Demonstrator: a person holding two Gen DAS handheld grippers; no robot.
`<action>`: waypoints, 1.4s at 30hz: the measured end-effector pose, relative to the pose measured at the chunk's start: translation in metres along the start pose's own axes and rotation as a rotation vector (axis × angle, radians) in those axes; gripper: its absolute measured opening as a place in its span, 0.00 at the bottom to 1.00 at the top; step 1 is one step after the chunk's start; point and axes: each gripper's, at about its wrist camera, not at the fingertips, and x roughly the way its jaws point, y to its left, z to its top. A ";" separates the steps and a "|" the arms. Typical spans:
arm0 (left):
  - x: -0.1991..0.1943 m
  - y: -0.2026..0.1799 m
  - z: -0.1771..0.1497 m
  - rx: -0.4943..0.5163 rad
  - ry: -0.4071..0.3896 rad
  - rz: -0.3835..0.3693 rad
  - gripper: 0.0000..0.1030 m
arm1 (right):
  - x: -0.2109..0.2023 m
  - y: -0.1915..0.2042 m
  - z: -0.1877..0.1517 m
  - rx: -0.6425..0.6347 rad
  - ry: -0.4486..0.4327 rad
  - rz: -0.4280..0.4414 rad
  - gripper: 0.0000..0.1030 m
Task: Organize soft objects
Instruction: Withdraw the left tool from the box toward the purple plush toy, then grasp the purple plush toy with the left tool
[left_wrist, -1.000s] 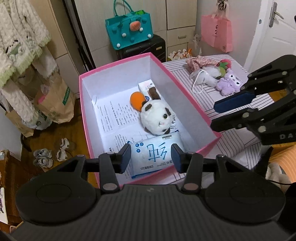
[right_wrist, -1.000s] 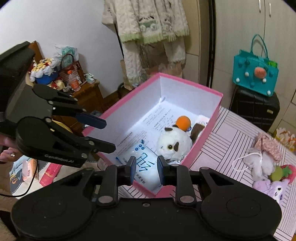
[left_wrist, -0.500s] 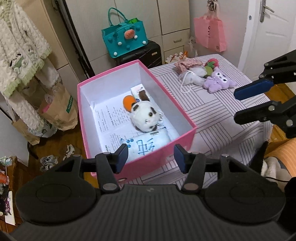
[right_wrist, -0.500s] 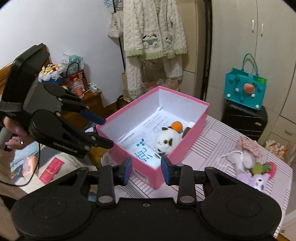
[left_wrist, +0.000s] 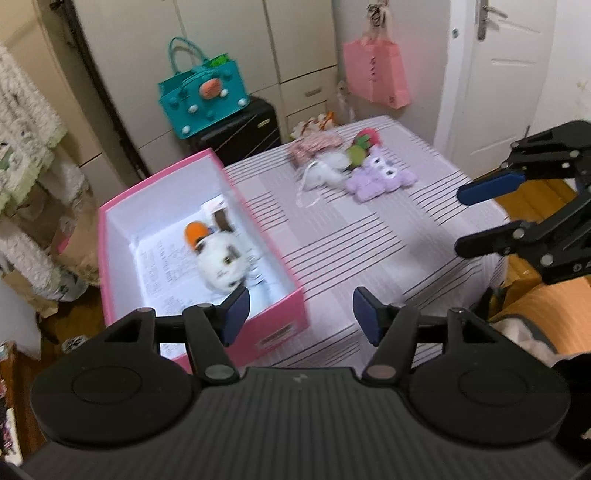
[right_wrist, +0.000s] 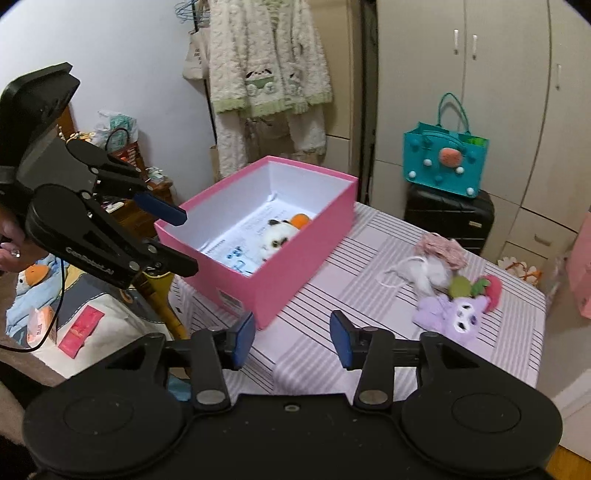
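A pink box (left_wrist: 273, 328) (right_wrist: 295, 273) stands on the striped table (left_wrist: 332, 251) (right_wrist: 325, 354). Inside it lie a white plush cat (left_wrist: 221, 258) (right_wrist: 275, 238) with an orange ball and a tissue pack (right_wrist: 240, 264). At the table's far side lie a purple plush (left_wrist: 380, 177) (right_wrist: 450, 312), a white plush (left_wrist: 325, 171) (right_wrist: 430, 273), a pink cloth (left_wrist: 314, 146) (right_wrist: 441, 245) and a red-green strawberry toy (left_wrist: 364, 144) (right_wrist: 480, 286). My left gripper (left_wrist: 299, 314) (right_wrist: 181, 236) hovers over the box's near corner, jaws opening, nothing between them. My right gripper (right_wrist: 291, 339) (left_wrist: 458, 221) hangs above the table's near edge, jaws opening, empty.
A teal bag (left_wrist: 203, 96) (right_wrist: 443, 162) sits on a black suitcase (left_wrist: 240, 133) (right_wrist: 448, 216) behind the table. A pink bag (left_wrist: 376, 74) hangs beside a white door (left_wrist: 506, 74). Fluffy clothes (right_wrist: 266, 62) hang left of the wardrobe. A person's hand (right_wrist: 11, 247) grips the left tool.
Both grippers have drawn back from the box and their jaws have widened. The tissue pack stays in the box. The far toys have come into fuller view.
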 end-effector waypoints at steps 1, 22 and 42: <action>0.003 -0.004 0.003 -0.002 -0.009 -0.012 0.60 | -0.001 -0.005 -0.003 0.004 -0.002 -0.005 0.53; 0.113 -0.034 0.052 -0.180 -0.091 -0.182 0.60 | 0.048 -0.111 -0.046 -0.003 -0.023 -0.131 0.62; 0.212 -0.046 0.059 -0.392 -0.145 -0.197 0.67 | 0.124 -0.182 -0.068 0.002 -0.037 -0.130 0.69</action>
